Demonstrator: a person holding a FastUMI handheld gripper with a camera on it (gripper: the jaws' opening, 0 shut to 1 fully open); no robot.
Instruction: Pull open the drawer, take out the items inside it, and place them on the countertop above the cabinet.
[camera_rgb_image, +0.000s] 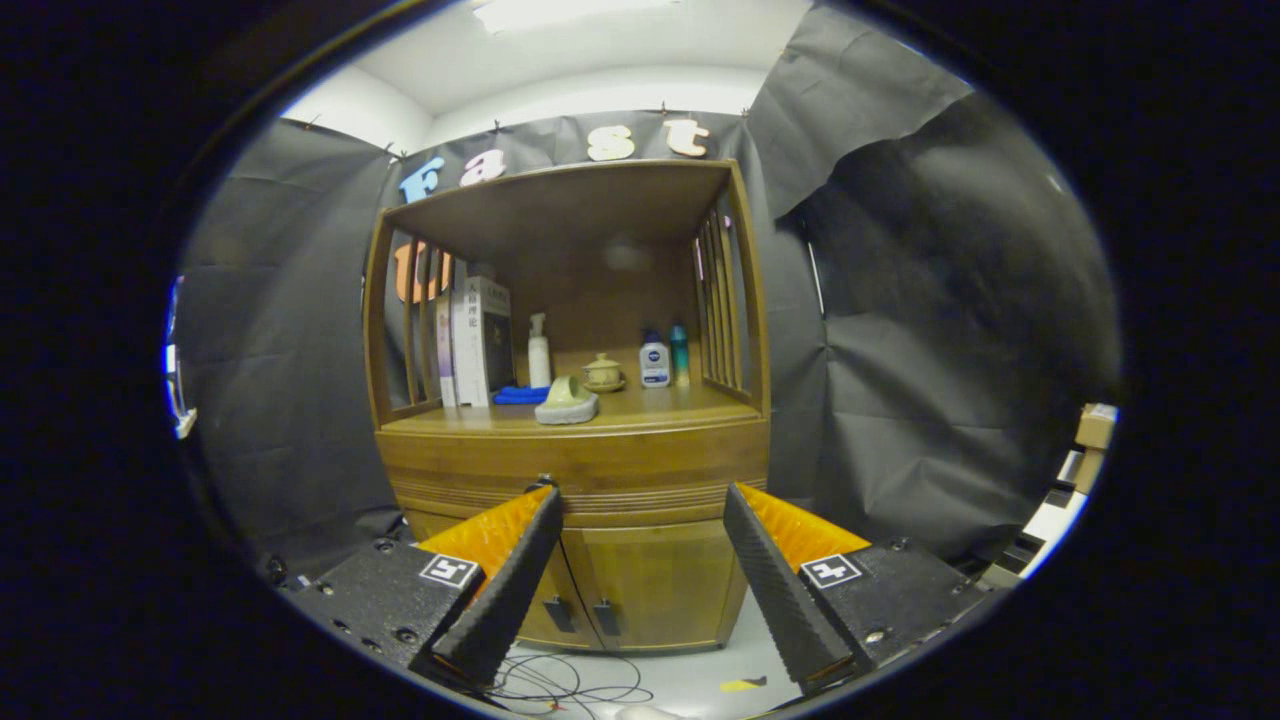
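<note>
The gripper (640, 500) hangs in front of a wooden cabinet (575, 470), its two fingers spread wide with nothing between them but open air; their tips frame the closed drawer (640, 468), a broad front band with a ribbed lower edge, just below the bench (660, 408). Under the drawer sit two closed cabinet doors (640, 580) with dark handles near their meeting edge.

On the bench, taking the drawer as the marker: straight above its middle lies a pale green, shoe-shaped item (567, 402), nearest the front edge. Behind that stands a small lidded teacup on a saucer (603, 373). Above the drawer's left end lean several upright books (475, 342); their spines carry writing too small to make out. Beside the books lies a blue cloth (521, 395), and a white pump bottle (539, 352) stands behind it. Above the drawer's right part stand a white bottle with a dark blue label (655, 362), the label's wording too small to tell, and a teal bottle (680, 352) just beside it.

Thin cables (570, 690) trail over the floor below the doors, close to the gripper's base
</note>
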